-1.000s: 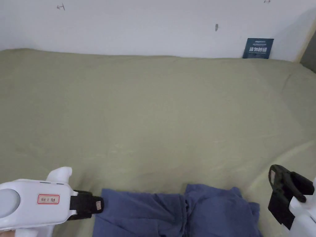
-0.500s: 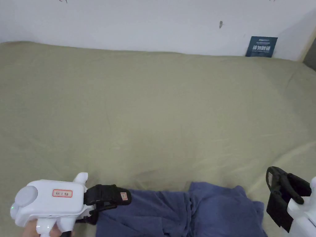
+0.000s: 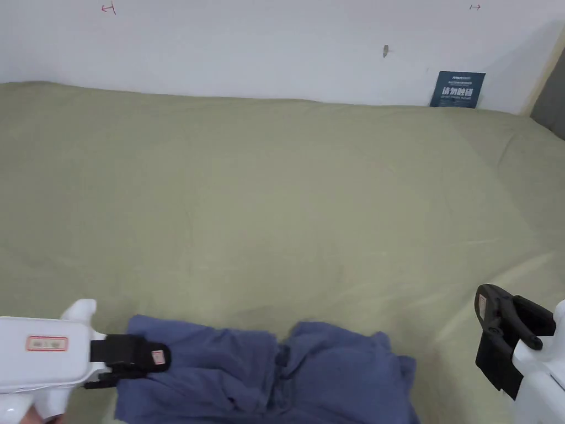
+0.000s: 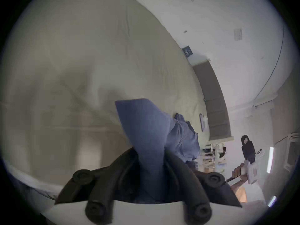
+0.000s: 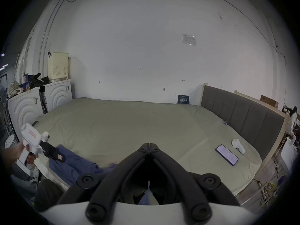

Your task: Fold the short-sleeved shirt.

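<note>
A crumpled blue short-sleeved shirt (image 3: 265, 375) lies on the near edge of the bed. My left gripper (image 3: 159, 356) is at the shirt's left corner. In the left gripper view it (image 4: 150, 149) is shut on a fold of the blue shirt (image 4: 146, 123), which rises between the jaws. My right gripper (image 3: 488, 303) hovers to the right of the shirt, apart from it. In the right gripper view its jaws (image 5: 149, 145) meet at the tips with nothing held. That view also has the left gripper (image 5: 55, 155) on the shirt (image 5: 76, 163).
A green sheet (image 3: 276, 193) covers the wide bed. A phone (image 5: 227, 154) and a white controller (image 5: 238, 146) lie at its right side near the grey headboard (image 5: 243, 114). A blue sign (image 3: 457, 89) leans on the far wall. White cabinets (image 5: 24, 110) stand at the left.
My left gripper has pulled leftwards with the shirt corner in it, and the whole shirt has slid left along the bed edge. The right gripper has stayed in place.
</note>
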`<state>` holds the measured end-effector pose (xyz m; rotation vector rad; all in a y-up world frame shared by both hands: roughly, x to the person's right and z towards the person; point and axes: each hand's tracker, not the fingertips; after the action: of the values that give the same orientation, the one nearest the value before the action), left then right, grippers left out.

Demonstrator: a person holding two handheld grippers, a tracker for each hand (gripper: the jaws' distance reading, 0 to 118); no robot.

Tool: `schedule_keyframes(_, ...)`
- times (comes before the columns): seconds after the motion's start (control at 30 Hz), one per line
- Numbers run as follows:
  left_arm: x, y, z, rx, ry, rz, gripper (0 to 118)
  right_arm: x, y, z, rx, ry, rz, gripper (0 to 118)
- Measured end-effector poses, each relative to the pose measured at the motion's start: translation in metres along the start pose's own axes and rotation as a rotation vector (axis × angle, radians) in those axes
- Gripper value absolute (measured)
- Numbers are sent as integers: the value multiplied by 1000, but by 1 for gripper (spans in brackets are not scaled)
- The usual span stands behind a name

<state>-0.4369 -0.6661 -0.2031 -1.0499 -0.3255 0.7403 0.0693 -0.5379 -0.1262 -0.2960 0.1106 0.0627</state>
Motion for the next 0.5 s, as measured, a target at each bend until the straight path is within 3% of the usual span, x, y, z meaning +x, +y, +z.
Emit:
schedule_keyframes(0.23,33,4,79,114,223,-110,11,-4,5,-3,25,37,9,0)
schedule_keyframes(0.5,144,-14,24,49,403,-312,11,0,1,8,31,43,-13,0)
